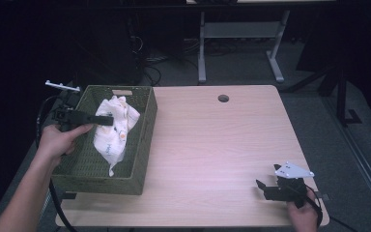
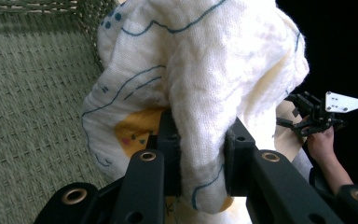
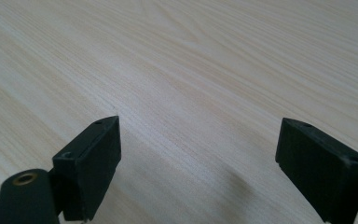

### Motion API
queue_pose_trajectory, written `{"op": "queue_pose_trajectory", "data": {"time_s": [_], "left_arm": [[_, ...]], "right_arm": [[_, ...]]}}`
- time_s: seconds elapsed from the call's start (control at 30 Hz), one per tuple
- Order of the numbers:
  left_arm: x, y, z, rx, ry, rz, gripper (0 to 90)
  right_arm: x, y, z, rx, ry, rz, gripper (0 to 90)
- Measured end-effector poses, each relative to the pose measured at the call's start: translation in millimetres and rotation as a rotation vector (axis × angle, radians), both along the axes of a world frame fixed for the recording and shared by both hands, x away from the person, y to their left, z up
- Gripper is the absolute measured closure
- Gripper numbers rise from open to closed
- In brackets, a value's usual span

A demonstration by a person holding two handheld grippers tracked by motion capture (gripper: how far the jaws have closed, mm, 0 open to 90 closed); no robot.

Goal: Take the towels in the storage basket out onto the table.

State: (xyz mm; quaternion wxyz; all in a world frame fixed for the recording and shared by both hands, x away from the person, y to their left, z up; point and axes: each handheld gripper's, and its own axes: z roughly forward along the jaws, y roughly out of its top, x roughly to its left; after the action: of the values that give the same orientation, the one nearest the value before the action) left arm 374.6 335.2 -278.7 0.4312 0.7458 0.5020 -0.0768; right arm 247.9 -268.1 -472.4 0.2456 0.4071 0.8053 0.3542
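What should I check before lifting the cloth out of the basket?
1. Left claw shut on the cloth: ok.
2. Grip bites a thick fold, not a thin edge: ok.
3. Cloth clear of the basket: not ok, its tail hangs inside the basket.
4. Cloth snagged on the weave: cannot tell.
5. Right claw open over bare table, ready to help: ok.
6. Table space right of the basket free for the cloth: ok.

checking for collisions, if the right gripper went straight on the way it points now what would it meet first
Probably nothing but the bare table. The right gripper has its jaws wide open over the wood, angled slightly down, so it would likely graze the tabletop. From the high view, the green basket lies far off leftward.
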Motion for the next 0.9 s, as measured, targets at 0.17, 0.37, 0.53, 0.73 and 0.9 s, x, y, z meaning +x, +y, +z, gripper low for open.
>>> {"op": "queue_pose_trajectory", "data": {"time_s": [0.17,0.37,0.53,0.73,0.9], "left_arm": [[-0.1,-7.3,4.0,-0.006,0.003,-0.02,72.9],[-1.7,-18.0,10.1,-0.005,-0.002,-0.053,72.8],[-1.2,-28.9,13.2,0.001,-0.003,-0.075,72.8],[1.7,-44.9,13.1,0.012,0.001,-0.108,72.8],[2.8,-58.9,12.1,0.016,0.002,-0.137,72.8]], "right_arm": [[0.0,-0.2,0.1,0.0,-0.001,0.001,13.7],[-0.1,0.0,0.1,0.001,-0.001,0.0,13.7],[0.0,-0.3,0.2,0.002,-0.003,0.001,13.6],[-0.1,-0.8,0.5,0.004,-0.004,0.001,13.6],[0.0,-1.3,0.4,0.005,-0.005,0.003,13.7]]}}
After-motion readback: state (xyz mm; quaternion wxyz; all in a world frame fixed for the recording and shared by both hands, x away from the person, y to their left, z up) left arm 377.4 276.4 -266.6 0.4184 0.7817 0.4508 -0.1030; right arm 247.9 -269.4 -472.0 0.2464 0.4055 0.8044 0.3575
